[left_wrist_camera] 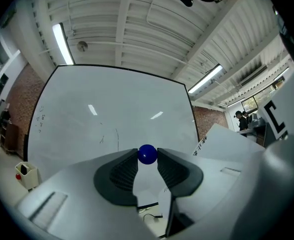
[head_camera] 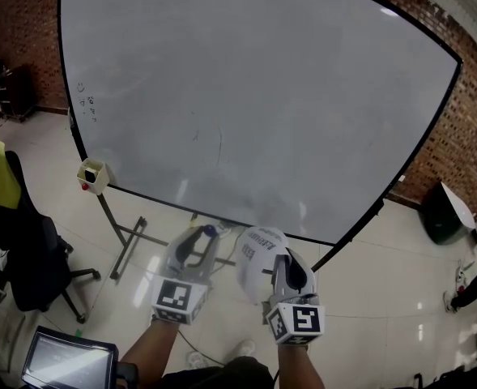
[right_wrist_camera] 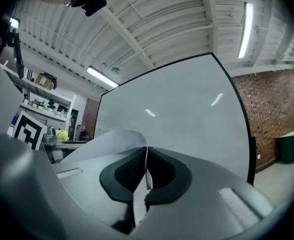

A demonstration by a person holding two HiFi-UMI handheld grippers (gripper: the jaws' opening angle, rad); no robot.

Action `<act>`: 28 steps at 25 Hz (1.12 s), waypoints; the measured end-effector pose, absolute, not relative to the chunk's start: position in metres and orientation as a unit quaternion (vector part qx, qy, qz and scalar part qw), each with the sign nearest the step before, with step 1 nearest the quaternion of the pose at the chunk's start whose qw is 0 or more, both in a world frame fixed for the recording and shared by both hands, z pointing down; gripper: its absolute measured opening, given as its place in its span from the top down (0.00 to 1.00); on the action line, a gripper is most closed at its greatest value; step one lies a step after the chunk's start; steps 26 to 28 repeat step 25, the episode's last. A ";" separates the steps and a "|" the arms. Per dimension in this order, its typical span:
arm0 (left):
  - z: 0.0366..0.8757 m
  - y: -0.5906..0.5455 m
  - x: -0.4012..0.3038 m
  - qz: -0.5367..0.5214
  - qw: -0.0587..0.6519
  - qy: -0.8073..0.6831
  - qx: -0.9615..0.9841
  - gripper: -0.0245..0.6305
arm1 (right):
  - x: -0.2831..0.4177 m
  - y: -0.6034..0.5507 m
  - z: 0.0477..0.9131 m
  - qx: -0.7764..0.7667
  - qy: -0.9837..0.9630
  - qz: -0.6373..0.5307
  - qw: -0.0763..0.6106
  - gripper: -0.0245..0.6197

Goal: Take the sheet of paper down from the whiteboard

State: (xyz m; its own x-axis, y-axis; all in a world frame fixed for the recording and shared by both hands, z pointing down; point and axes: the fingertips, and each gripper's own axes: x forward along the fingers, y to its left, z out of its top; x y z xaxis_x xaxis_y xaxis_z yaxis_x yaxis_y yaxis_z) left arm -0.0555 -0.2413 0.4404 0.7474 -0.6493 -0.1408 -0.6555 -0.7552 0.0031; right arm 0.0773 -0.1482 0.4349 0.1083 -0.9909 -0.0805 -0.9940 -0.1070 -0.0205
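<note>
The whiteboard stands in front of me, its face bare apart from faint marks. The white sheet of paper is off the board, curled and hanging below the board's lower edge. My right gripper is shut on it; in the right gripper view the sheet's edge is pinched between the pads of the right gripper. My left gripper is shut on a small round blue magnet at its fingertips. The paper shows at the right of the left gripper view.
A small marker box hangs at the board's lower left corner, above the stand's legs. An office chair with dark and yellow clothes is at the left, a laptop below it. A dark bin stands by the brick wall.
</note>
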 end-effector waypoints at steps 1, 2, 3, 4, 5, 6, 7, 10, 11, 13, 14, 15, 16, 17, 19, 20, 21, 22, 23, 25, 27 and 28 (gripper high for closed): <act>0.441 -0.241 -0.056 0.063 0.023 0.349 -0.935 0.78 | 0.078 -0.148 0.436 -0.745 0.666 0.023 0.033 0.94; 0.440 -0.241 -0.056 0.061 0.021 0.350 -0.935 0.78 | 0.078 -0.149 0.436 -0.746 0.665 0.022 0.032 0.94; 0.440 -0.241 -0.056 0.060 0.021 0.350 -0.935 0.78 | 0.077 -0.149 0.437 -0.746 0.664 0.023 0.031 0.94; 0.439 -0.241 -0.056 0.060 0.022 0.349 -0.935 0.78 | 0.077 -0.149 0.436 -0.747 0.664 0.024 0.030 0.94; 0.440 -0.241 -0.055 0.059 0.024 0.349 -0.935 0.78 | 0.078 -0.148 0.436 -0.748 0.663 0.026 0.029 0.94; 0.441 -0.241 -0.054 0.058 0.028 0.349 -0.935 0.78 | 0.078 -0.147 0.436 -0.749 0.662 0.027 0.028 0.94; 0.442 -0.240 -0.053 0.058 0.032 0.349 -0.935 0.78 | 0.079 -0.145 0.437 -0.750 0.661 0.028 0.027 0.94; 0.440 -0.237 -0.050 0.059 0.027 0.347 -0.936 0.78 | 0.080 -0.143 0.437 -0.752 0.658 0.032 0.025 0.94; 0.439 -0.236 -0.049 0.059 0.025 0.346 -0.936 0.78 | 0.080 -0.143 0.437 -0.752 0.658 0.033 0.024 0.94; 0.440 -0.237 -0.048 0.059 0.022 0.345 -0.936 0.78 | 0.081 -0.143 0.437 -0.754 0.656 0.034 0.021 0.94; 0.444 -0.238 -0.048 0.058 0.019 0.346 -0.936 0.78 | 0.081 -0.143 0.438 -0.754 0.655 0.035 0.018 0.94; 0.449 -0.239 -0.049 0.054 0.017 0.347 -0.936 0.78 | 0.081 -0.143 0.438 -0.755 0.654 0.036 0.016 0.94; 0.453 -0.240 -0.049 0.049 0.019 0.347 -0.936 0.78 | 0.081 -0.142 0.439 -0.756 0.653 0.037 0.013 0.94; 0.455 -0.240 -0.049 0.045 0.022 0.346 -0.937 0.78 | 0.082 -0.142 0.439 -0.757 0.652 0.038 0.012 0.94; 0.447 -0.238 -0.048 0.052 0.020 0.344 -0.937 0.78 | 0.083 -0.141 0.438 -0.759 0.650 0.041 0.010 0.94; 0.443 -0.238 -0.047 0.059 0.016 0.345 -0.937 0.78 | 0.083 -0.141 0.438 -0.760 0.649 0.042 0.009 0.94; 0.441 -0.238 -0.047 0.065 0.010 0.346 -0.936 0.78 | 0.083 -0.141 0.438 -0.760 0.649 0.043 0.008 0.94; 0.441 -0.238 -0.047 0.067 0.006 0.348 -0.935 0.78 | 0.083 -0.142 0.438 -0.760 0.649 0.044 0.007 0.94; 0.443 -0.239 -0.047 0.067 0.004 0.348 -0.935 0.78 | 0.082 -0.142 0.438 -0.760 0.649 0.046 0.007 0.94; 0.446 -0.239 -0.047 0.063 0.003 0.348 -0.935 0.78 | 0.082 -0.142 0.438 -0.760 0.648 0.047 0.005 0.94; 0.446 -0.239 -0.047 0.063 0.003 0.348 -0.935 0.78 | 0.082 -0.142 0.438 -0.760 0.648 0.047 0.005 0.94; 0.446 -0.239 -0.047 0.063 0.003 0.348 -0.935 0.78 | 0.082 -0.142 0.438 -0.760 0.648 0.047 0.005 0.94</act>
